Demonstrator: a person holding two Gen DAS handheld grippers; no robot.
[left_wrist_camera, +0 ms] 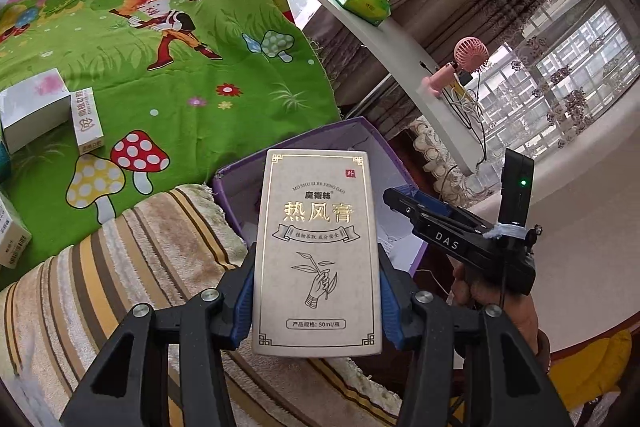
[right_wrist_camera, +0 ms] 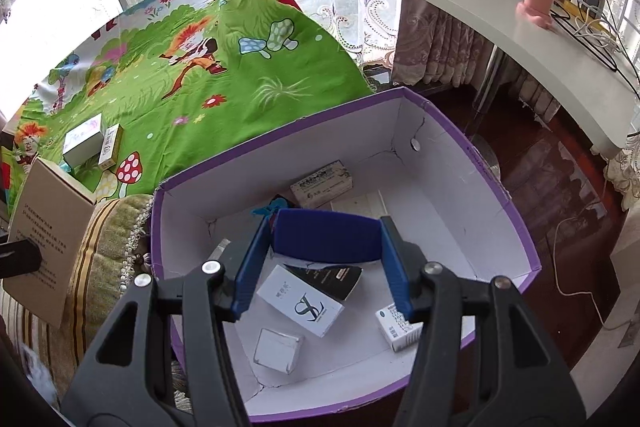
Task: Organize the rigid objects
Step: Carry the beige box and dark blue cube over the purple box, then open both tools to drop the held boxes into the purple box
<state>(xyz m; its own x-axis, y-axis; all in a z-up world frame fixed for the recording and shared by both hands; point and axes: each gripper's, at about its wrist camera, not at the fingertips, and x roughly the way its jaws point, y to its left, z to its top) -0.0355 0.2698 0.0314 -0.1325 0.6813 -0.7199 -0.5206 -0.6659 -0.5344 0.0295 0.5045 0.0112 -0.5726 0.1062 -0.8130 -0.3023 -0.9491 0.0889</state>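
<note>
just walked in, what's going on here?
A person with a handheld gripper in each hand is sorting small boxes into a purple bin. The left gripper is clamped on a beige carton, near the bin. The right gripper holds a dark blue box above the bin, which already contains several boxes. More boxes wait on the green cartoon cloth.

A beige carton (left_wrist_camera: 318, 251) with gold lettering and a line-drawn hand stands upright, clamped at its sides, before an open purple box (right_wrist_camera: 496, 187) with white walls. A dark blue box (right_wrist_camera: 326, 241) hangs above the cartons inside. Two white boxes (left_wrist_camera: 52, 107) rest on the green cartoon cloth.
</note>
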